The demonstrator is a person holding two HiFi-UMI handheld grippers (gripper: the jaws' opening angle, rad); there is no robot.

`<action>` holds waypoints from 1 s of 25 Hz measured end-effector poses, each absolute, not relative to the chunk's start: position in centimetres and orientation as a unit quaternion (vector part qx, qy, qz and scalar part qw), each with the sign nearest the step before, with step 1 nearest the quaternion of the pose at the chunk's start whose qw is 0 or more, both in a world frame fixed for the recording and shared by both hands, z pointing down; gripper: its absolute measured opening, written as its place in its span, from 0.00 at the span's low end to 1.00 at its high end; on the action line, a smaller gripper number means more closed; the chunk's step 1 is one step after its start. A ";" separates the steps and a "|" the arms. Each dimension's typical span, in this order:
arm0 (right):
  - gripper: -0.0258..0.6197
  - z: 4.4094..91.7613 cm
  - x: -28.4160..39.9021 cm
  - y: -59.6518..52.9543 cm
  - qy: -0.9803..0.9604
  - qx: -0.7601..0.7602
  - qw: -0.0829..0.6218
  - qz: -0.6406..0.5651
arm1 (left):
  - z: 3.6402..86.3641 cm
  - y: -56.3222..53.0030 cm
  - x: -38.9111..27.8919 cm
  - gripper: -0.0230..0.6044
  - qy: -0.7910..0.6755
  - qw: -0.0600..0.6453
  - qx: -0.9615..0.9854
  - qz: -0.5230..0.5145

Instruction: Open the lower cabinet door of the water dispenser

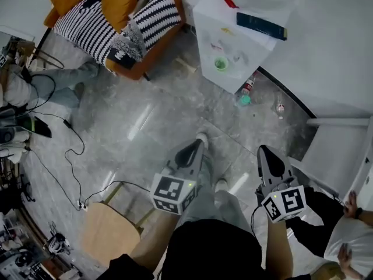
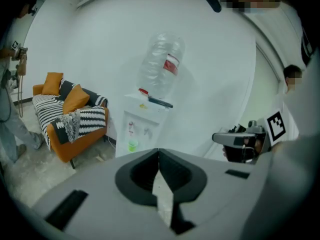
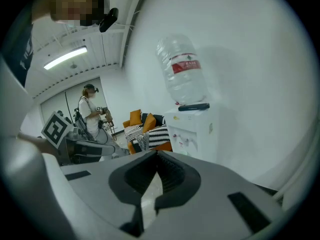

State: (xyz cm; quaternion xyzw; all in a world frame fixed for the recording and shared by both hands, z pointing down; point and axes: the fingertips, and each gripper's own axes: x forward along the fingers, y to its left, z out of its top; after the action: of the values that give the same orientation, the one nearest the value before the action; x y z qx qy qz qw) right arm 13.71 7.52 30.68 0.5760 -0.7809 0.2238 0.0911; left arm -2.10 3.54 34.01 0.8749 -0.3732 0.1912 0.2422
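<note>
Found the water dispenser (image 1: 233,45) at the top of the head view, against the white wall, well apart from both tongs. Standing upright, long axis vertical; tap side facing down-left in that view, toward the open floor (image 1: 145,133) and the tongs. Carrying a clear bottle (image 2: 161,66) neck-down on top, a dark flat bar (image 1: 261,25) lying on the top beside it, and a green cup (image 1: 220,64) under the taps. Lower door not made out: hidden behind the tong bodies in both gripper views, foreshortened from above.

Noted left gripper (image 1: 195,146) pressed together at the tips, nothing between; pointing up-frame toward the dispenser. Noted right gripper (image 1: 264,150) likewise pressed together, empty, near the left one, same heading.

Orange sofa (image 1: 116,22) with striped cushions left of the dispenser. Wooden stool (image 1: 108,232) at bottom left, behind the tongs.
</note>
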 end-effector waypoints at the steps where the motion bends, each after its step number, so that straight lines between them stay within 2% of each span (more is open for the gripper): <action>1: 0.05 31.4 13.6 6.5 -0.781 0.574 0.092 0.228 | 34.8 2.5 -1.8 0.05 -0.369 0.244 0.876 0.192; 15: 0.06 43.2 9.6 -4.9 -0.762 0.565 0.123 0.292 | 47.2 -9.4 -0.5 0.05 -0.318 0.281 0.873 0.239; 25: 0.06 49.9 9.4 -6.8 -0.734 0.586 0.126 0.320 | 53.3 -12.6 -1.9 0.05 -0.296 0.293 0.871 0.262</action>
State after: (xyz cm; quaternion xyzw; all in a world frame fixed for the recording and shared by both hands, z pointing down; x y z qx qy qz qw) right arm 9.36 -6.77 49.90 0.5855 -0.7344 0.3195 0.1256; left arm -1.89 -12.55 53.29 0.8705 -0.2962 0.2618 0.2931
